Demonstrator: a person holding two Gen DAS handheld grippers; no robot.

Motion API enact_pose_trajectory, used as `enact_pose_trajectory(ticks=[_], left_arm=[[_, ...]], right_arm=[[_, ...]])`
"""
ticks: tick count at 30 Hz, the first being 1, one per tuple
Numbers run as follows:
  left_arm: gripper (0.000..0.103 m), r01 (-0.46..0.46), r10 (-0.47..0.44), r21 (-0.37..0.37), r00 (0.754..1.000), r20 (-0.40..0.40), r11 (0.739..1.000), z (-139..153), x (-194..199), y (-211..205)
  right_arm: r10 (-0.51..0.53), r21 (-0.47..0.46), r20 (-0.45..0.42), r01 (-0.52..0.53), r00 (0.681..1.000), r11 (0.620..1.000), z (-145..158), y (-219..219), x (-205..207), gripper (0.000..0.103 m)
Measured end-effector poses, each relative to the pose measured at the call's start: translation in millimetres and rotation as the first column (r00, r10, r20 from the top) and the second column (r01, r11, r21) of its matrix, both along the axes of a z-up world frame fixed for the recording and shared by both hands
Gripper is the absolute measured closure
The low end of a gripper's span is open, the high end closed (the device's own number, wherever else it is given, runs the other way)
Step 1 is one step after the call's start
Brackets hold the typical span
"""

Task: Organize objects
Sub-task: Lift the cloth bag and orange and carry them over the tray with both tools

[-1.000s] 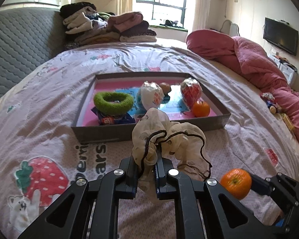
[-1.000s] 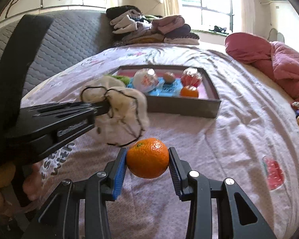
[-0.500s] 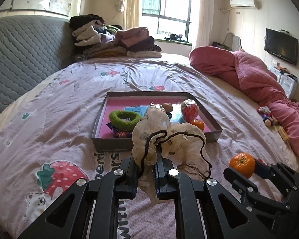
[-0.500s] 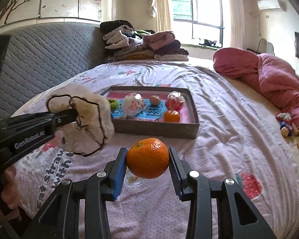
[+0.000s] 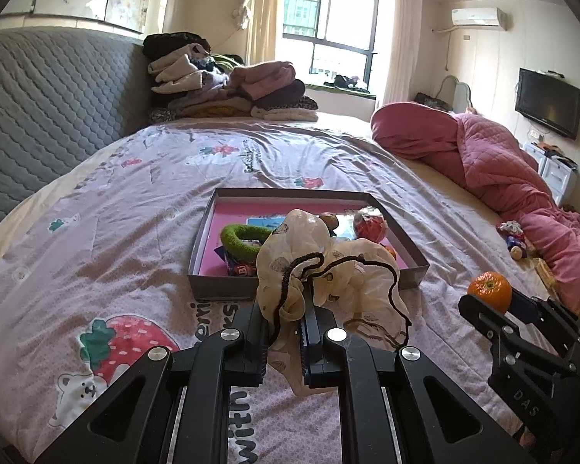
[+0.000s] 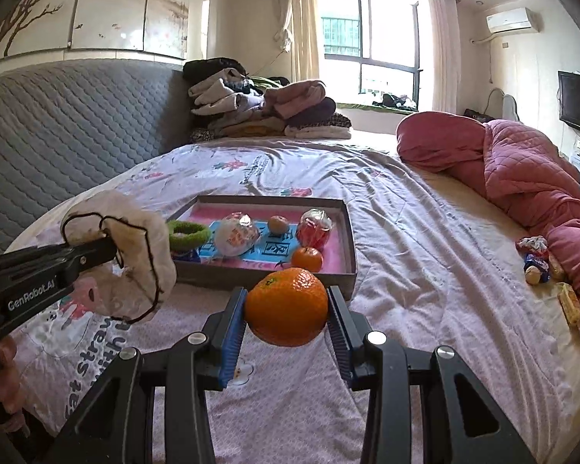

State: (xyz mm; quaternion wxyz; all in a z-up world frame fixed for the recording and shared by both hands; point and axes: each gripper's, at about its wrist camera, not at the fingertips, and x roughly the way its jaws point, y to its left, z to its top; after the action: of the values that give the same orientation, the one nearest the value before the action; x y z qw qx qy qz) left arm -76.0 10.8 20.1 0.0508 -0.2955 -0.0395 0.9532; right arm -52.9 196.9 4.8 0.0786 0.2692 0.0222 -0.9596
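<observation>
Left gripper [image 5: 284,321] was pinched tight on a cream scrunchie [image 5: 324,274] with dark edging; the fabric bunched up between the pads and flopped over to the right, held up off the bedspread [image 5: 116,201]. From the right wrist view I saw the same gripper [image 6: 108,249] coming in from the left with the scrunchie [image 6: 135,255] hanging off its tip, and part of a hand [image 6: 4,382] at the lower left edge.

Right gripper [image 6: 286,309] was clamped on a tangerine [image 6: 286,305], blue pads pressing both sides, fruit clear of the bed. In the left view that gripper [image 5: 487,301] sat at far right with the tangerine [image 5: 489,290] at its tip.

Ahead of both I had the grey tray [image 6: 266,276] with a pink floor, resting on the bedspread. In it: a green fuzzy ring [image 6: 187,234] at left, a clear wrapped white item [image 6: 237,236], a small brownish fruit [image 6: 278,224] toward the back, a wrapped red item [image 6: 315,228], and a second tangerine [image 6: 307,259] near the front right corner. A blue printed sheet [image 6: 268,249] lay under them.

Both held items were in front of the tray, not in it.

Pink quilt [image 6: 522,162] lay piled on the right, with small wrapped sweets [image 6: 535,255] beside it. Folded clothes [image 6: 266,112] were stacked at the far end.
</observation>
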Motion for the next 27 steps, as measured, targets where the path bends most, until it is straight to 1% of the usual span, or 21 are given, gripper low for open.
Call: enact_pose_trajectory(ticks=[15, 24, 27], left_arm=[[0.091, -0.004, 0.005, 0.016, 1.0, -0.026, 1.0, 0.9, -5.5, -8.5], [0.091, -0.015, 0.016, 0.023, 1.0, -0.021, 1.0, -1.5, -23.6, -15.9], [0.091, -0.029, 0.029, 0.006, 0.999, -0.027, 1.0, -1.2, -30.1, -19.4]], right_arm=[[0.004, 0.01, -0.022, -0.004, 1.0, 1.0, 12.5, 0.8, -18.0, 0.062], [0.011, 0.013, -0.018, -0.011, 1.0, 1.0, 14.3, -2.7, -33.0, 0.062], [0.01, 0.015, -0.022, -0.01, 1.0, 1.0, 14.4, -2.4, -38.0, 0.062]])
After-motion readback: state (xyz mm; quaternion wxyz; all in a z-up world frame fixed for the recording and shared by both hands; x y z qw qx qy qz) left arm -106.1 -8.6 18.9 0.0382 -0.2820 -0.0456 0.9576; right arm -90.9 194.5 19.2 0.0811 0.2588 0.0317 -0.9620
